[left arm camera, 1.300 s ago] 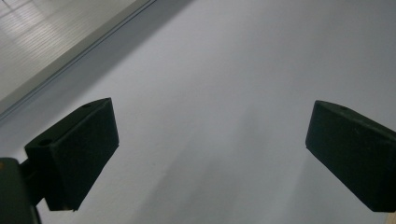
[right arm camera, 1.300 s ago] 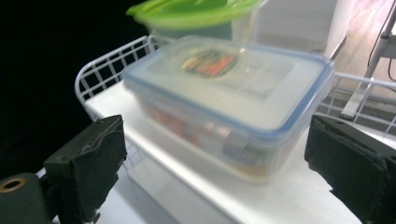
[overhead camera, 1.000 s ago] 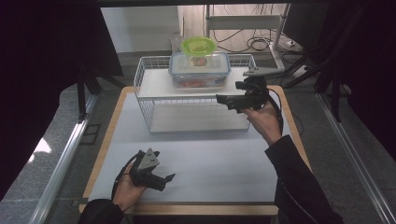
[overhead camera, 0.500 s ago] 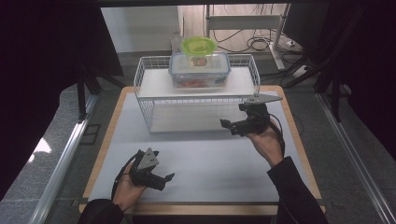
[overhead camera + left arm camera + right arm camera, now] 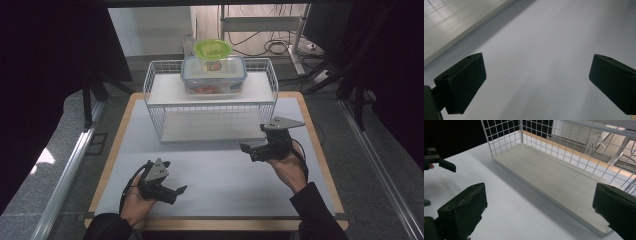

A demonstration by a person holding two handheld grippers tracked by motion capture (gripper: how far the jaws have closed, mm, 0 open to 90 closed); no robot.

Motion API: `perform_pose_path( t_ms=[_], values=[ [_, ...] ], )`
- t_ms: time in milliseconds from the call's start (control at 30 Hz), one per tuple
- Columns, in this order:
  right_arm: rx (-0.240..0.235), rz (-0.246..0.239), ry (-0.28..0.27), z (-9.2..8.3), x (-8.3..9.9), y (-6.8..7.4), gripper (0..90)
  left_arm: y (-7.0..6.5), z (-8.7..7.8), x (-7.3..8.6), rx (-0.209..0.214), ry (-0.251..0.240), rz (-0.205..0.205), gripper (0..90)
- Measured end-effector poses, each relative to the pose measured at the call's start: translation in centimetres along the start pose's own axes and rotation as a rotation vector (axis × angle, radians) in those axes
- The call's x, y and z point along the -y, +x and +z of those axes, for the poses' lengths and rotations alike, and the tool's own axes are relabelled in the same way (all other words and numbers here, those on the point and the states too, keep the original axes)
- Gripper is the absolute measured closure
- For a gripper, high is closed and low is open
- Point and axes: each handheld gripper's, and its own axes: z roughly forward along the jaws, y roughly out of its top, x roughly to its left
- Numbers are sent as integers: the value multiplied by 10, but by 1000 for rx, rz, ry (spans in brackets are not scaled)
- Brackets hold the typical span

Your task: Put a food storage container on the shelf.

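White table, right claw pulled back

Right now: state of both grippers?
Left gripper: open, holding nothing, low over the white table mat.
Right gripper: open, holding nothing, in front of the wire rack.

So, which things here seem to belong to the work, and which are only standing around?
Likely part of the work:
- white wire shelf rack
- clear plastic food box with blue-rimmed lid
- small green-lidded bowl on the box
- both open grippers, left, right

Only around:
- floor cables
- metal stand
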Motion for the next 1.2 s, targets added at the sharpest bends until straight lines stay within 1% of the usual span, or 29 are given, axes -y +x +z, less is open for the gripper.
perform_pose_path(
  t_ms=[33,67,100,200,233,267,333,400,467,533,600,667,700,767,1000,1100,1200],
  values=[
    [1,-9,5,-1,4,4,0,0,0,0,0,2,-1,9],
    [1,-9,5,-1,4,4,0,0,0,0,0,2,-2,9],
    [4,-12,16,0,9,7,0,1,0,0,0,3,-3,9],
    [7,-16,27,0,13,10,0,1,-1,1,-1,4,-4,9],
    [6,-15,38,1,18,12,0,1,-1,1,-2,4,-3,9],
    [6,-15,38,1,18,12,0,1,-1,1,-2,4,-3,9],
    [7,-17,50,2,26,15,0,1,-1,1,-3,5,-2,10],
    [9,-18,51,2,28,15,0,1,-1,1,-4,5,-5,10],
    [10,-17,51,1,33,16,0,1,0,1,-4,7,-7,10],
    [22,-17,52,1,41,18,19,1,0,1,-4,8,-8,10],
    [23,-15,51,0,45,18,24,1,0,1,-5,7,-7,11],
    [14,-7,70,1,52,18,24,2,0,1,-6,8,-9,11],
    [18,-11,84,1,58,18,24,3,0,2,-5,6,-14,12],
    [21,-17,99,1,64,19,23,3,0,2,-5,5,-15,12],
    [34,-19,120,-2,76,21,21,3,1,3,-4,9,-14,13],
    [42,-20,136,-4,86,21,14,3,1,3,-5,10,-11,13],
    [35,-13,157,-4,93,20,9,4,1,3,-5,9,-12,13]
  ],
)
